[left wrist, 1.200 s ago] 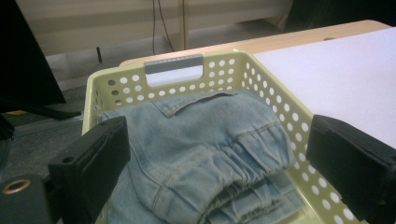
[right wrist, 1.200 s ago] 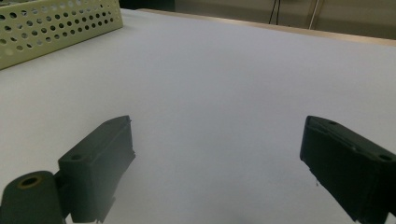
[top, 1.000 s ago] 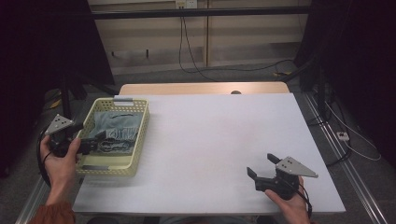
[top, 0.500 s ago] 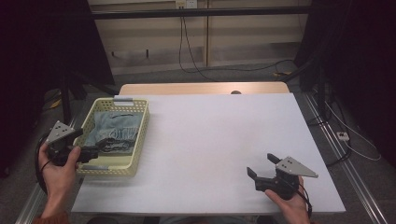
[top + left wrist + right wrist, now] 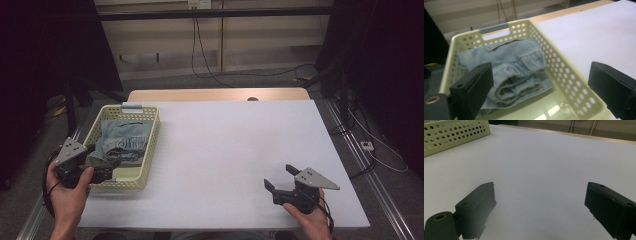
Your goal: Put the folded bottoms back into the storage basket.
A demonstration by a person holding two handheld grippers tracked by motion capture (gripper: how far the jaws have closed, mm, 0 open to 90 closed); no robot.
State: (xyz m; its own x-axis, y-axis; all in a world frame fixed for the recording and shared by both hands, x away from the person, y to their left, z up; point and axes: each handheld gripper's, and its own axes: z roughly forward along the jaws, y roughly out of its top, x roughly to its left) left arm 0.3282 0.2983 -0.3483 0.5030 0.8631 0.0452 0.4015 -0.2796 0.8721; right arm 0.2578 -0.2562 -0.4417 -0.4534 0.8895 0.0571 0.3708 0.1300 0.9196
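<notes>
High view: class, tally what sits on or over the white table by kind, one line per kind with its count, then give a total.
Perforated pale-yellow basket: 1
Folded denim garment, inside the basket: 1
Hand-held grippers, jaws open: 2, the left gripper at the basket's near end, the right gripper over the bare table
Total: 4
</notes>
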